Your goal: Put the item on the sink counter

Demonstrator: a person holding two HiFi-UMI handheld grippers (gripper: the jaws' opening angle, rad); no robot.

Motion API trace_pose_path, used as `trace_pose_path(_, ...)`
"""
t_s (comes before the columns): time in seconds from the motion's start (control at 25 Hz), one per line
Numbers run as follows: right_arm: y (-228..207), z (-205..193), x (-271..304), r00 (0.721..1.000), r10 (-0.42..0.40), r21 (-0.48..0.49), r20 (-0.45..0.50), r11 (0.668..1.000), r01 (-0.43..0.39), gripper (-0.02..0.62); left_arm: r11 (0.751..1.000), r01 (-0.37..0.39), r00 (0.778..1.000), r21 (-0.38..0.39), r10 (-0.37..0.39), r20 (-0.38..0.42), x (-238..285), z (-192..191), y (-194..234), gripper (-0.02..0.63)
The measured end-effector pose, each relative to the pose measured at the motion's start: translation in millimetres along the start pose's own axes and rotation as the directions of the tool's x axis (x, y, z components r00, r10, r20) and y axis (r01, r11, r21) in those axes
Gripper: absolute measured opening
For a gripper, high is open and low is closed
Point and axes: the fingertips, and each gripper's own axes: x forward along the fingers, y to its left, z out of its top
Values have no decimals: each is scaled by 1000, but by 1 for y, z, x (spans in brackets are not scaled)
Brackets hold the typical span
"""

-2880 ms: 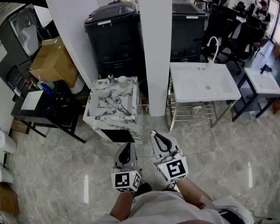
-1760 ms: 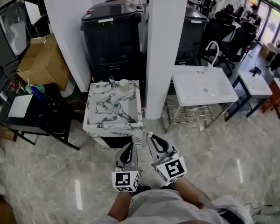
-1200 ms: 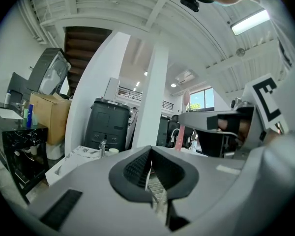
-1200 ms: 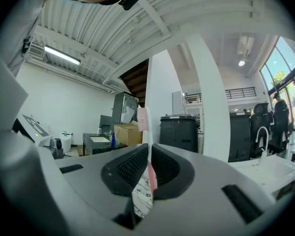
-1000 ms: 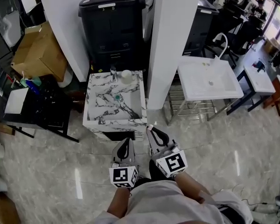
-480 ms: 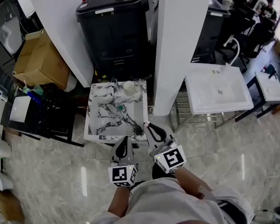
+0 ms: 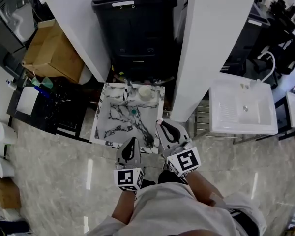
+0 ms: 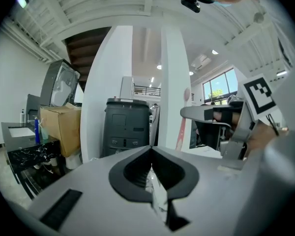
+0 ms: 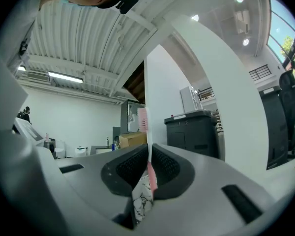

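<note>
The right tongs are clamped on a pink-and-white plastic toothbrush, bristle head up, over the front right corner of the black-veined white marble sink desk. Its basin holds a small green drain plug. A white round cup stands on the back rim. The left tongs are closed and empty.

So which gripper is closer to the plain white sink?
Right. The right gripper is left of the white sink; the left gripper is farther left, beyond the right one.
</note>
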Motion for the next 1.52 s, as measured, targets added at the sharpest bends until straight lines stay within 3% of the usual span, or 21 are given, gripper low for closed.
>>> trace_pose_path(0.2, -8, -9, 27, 999, 32, 32, -19, 999, -31, 21, 998, -63, 998, -12, 63, -31, 4, -7, 24, 9)
trace_pose_path(0.4, -7, -22, 60, 999, 31, 43, -40, 999, -29, 21, 996, -78, 995, -38, 75, -63, 9, -23, 58, 9)
trace_pose_path(0.84, -1, -28, 118, 994, -56, 16, -91, 998, 57, 21, 997, 39, 998, -74, -42, -41, 48, -24, 121, 9)
trace_pose_path(1.12, -12, -35, 134, 991, -78, 7, -109, 997, 79, 21, 994, 52, 996, -93, -58, -61, 64, -34, 133, 9)
trace_pose_path(1.52, -62, -39, 178, 995, 2, 33, -104, 999, 2, 21, 992, -60, 995, -110, 51, -81, 107, -36, 139, 9)
